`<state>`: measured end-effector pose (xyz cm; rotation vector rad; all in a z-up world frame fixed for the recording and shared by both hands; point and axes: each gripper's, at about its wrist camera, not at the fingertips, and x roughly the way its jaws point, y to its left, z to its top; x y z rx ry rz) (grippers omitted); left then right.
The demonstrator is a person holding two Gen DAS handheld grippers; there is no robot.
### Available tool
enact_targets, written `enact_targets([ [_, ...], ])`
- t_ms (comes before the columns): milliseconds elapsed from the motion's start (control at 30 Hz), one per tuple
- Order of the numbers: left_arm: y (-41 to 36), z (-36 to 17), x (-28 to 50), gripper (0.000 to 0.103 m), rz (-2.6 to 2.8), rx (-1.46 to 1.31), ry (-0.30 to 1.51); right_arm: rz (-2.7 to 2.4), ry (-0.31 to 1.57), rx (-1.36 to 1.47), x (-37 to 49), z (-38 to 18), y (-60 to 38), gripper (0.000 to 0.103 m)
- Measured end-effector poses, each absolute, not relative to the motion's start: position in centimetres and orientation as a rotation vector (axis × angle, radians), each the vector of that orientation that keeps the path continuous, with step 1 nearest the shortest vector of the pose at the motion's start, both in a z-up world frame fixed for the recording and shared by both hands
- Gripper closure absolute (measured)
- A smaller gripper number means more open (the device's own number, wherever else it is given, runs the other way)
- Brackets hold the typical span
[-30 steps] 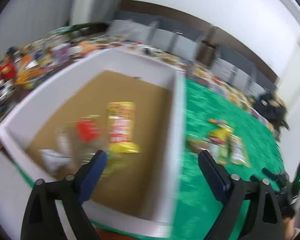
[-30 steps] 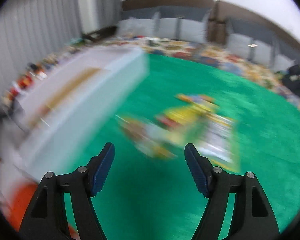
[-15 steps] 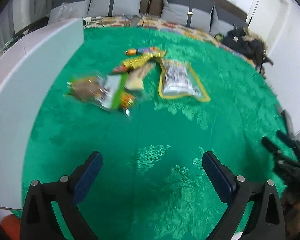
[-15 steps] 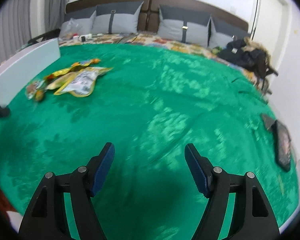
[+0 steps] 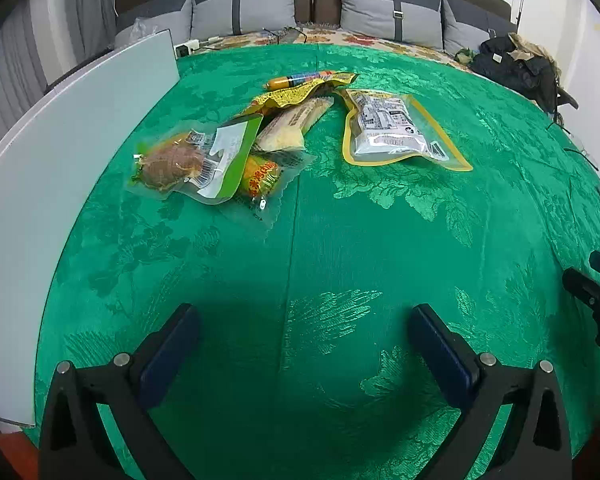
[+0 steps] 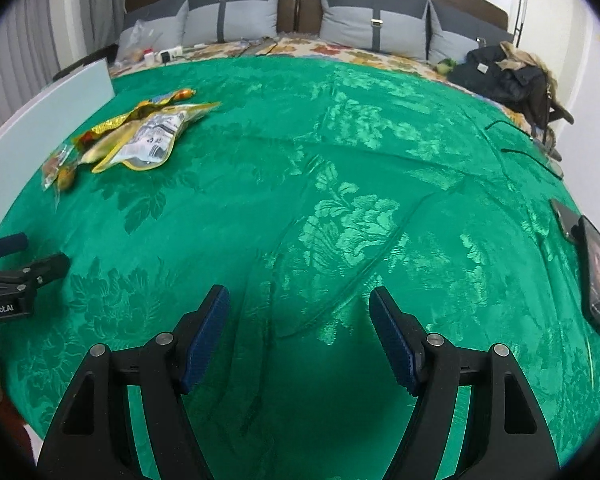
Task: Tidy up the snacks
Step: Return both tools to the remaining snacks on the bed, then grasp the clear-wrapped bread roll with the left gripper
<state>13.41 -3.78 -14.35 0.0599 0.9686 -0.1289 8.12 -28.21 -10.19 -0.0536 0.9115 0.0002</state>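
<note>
Several snack packets lie in a loose pile on the green cloth (image 5: 340, 248): a clear pouch with a green label (image 5: 196, 160), a yellow-edged silver pouch (image 5: 392, 130), a yellow wrapper (image 5: 296, 96) and an orange stick (image 5: 300, 78). My left gripper (image 5: 304, 316) hovers over bare cloth nearer than the pile, its jaws opening wide with nothing between them. The same pile (image 6: 140, 136) shows at far left in the right wrist view. My right gripper (image 6: 298, 308) stands open over bare cloth, holding nothing.
The white box wall (image 5: 52, 152) runs along the left edge. A phone (image 6: 596, 268) lies at the cloth's right edge. A dark bag (image 5: 516, 64) and grey cushions (image 5: 392, 12) sit at the back. The left gripper's fingers (image 6: 40, 268) show at the right view's left edge.
Both views swung from the white box across to the green cloth. The left gripper left the box with snacks inside, now faces the pile, and its jaws spread wider. The right gripper's opening is unchanged.
</note>
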Motion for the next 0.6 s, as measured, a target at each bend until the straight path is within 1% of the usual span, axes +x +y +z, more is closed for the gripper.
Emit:
enact_targets([
  [167,-3.62,-14.43,13.10,0.000,-0.131,0.063,0.961,0.017,0.938,-0.033,8.59,-10.87,-28.20,0.027],
  [600,-3.75,-14.47,13.24,0.000,-0.133,0.064,0.954,0.020,0.924,-0.020,8.78,-11.10,-28.47,0.017],
])
